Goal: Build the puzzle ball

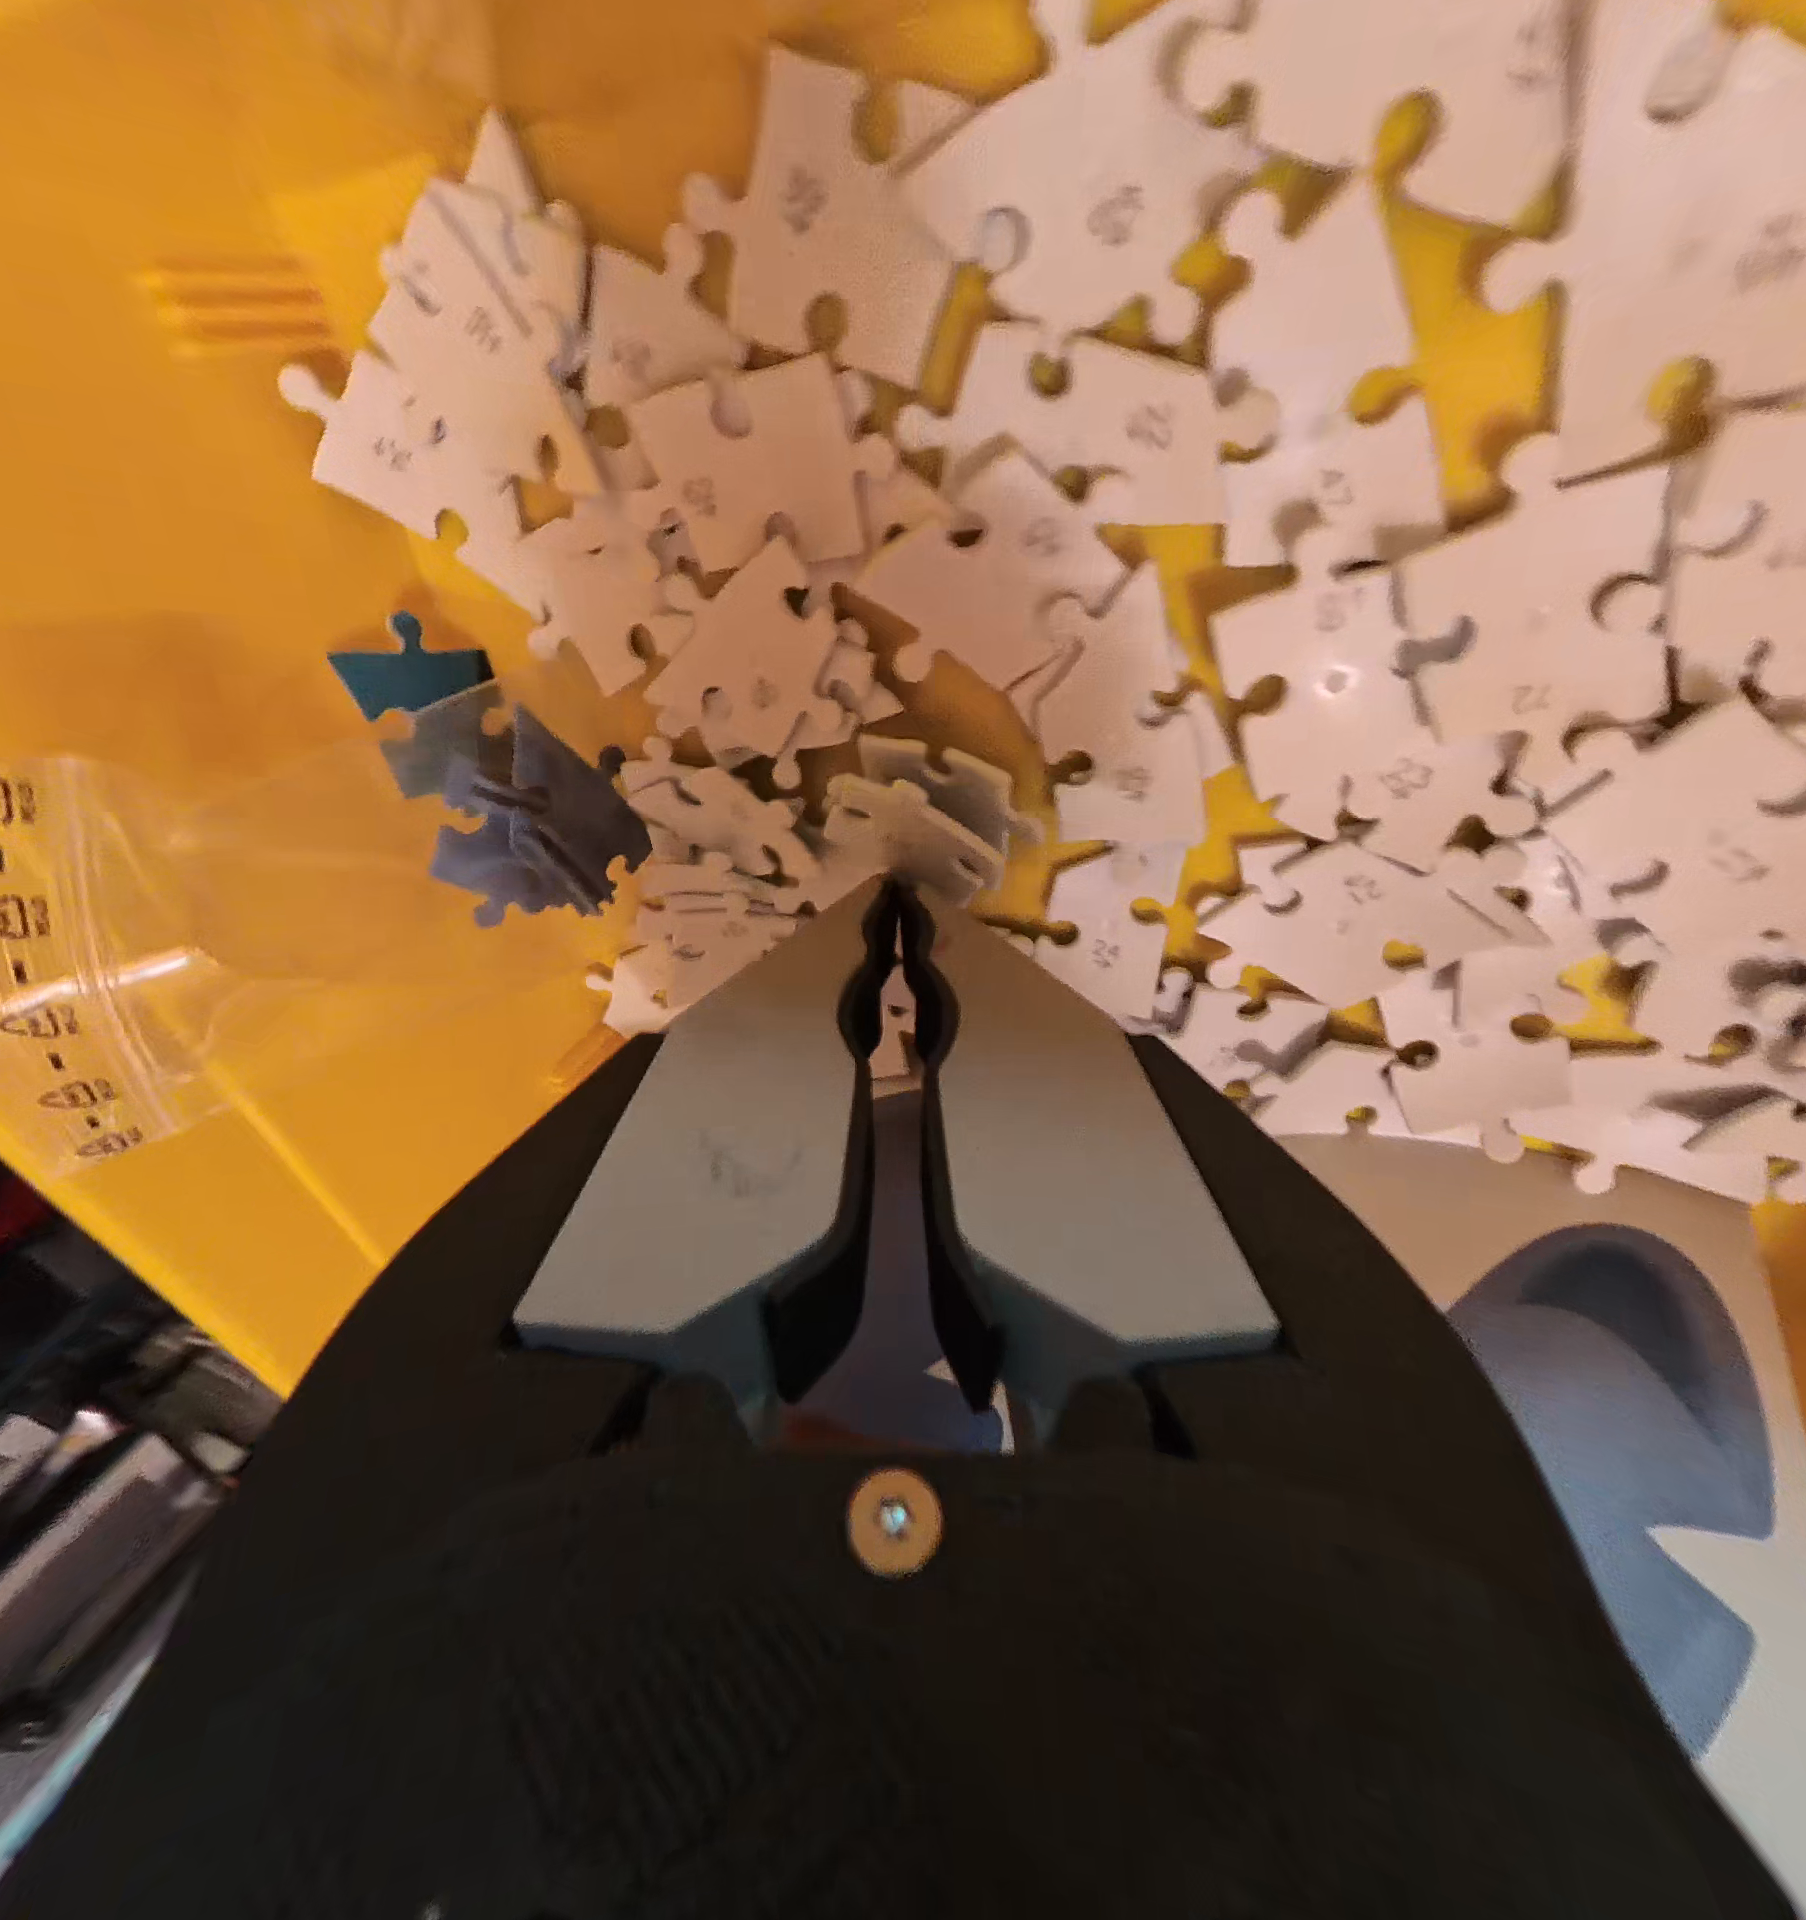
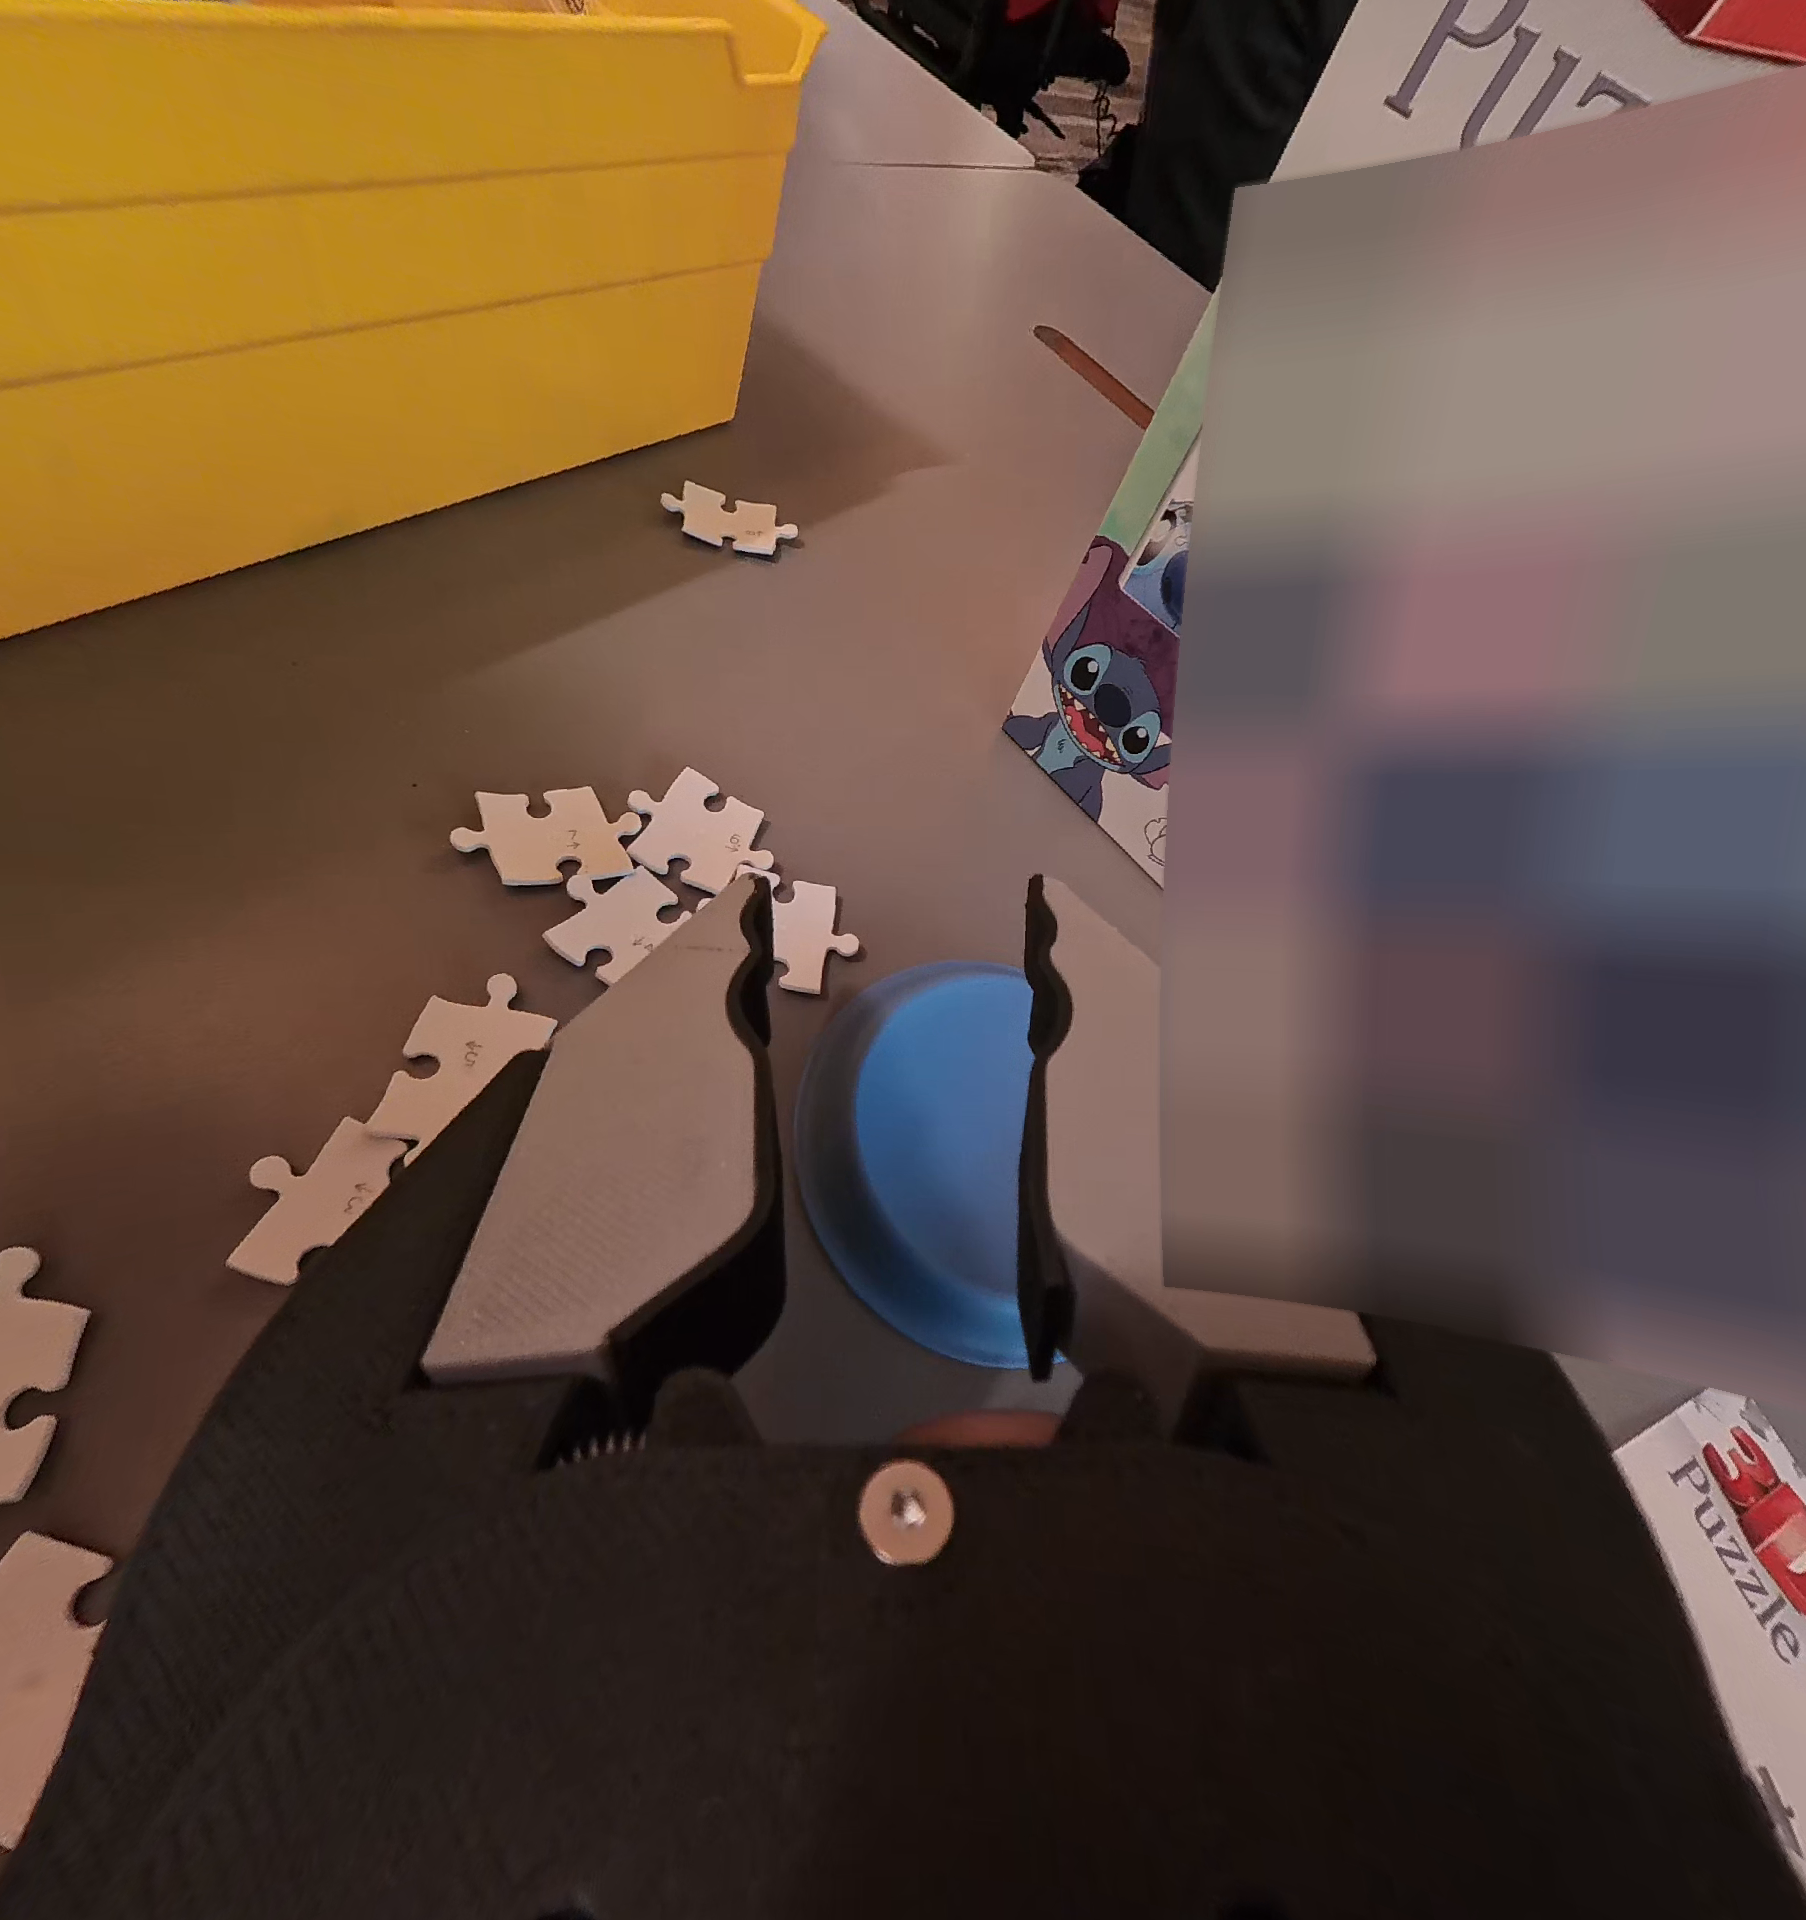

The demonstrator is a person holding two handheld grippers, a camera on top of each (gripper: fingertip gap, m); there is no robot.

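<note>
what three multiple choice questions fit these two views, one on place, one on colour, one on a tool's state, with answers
1. Where do most of the white puzzle pieces lie in the left wrist view?
A. inside the yellow bin
B. on the floor
C. on the puzzle box

2. What colour is the round dish between the right tool's fingers?
A. red
B. blue
C. green

3. How does the right tool stand?
A. shut on a puzzle piece
B. shut on the dish
C. open, holding nothing

Answers:
1. A: the pieces are heaped on the yellow bin floor, ahead of the left tool.
2. B: the dish is translucent blue, resting on the grey table.
3. C: its fingers stand well apart, with only the dish on the table showing between them.
</note>
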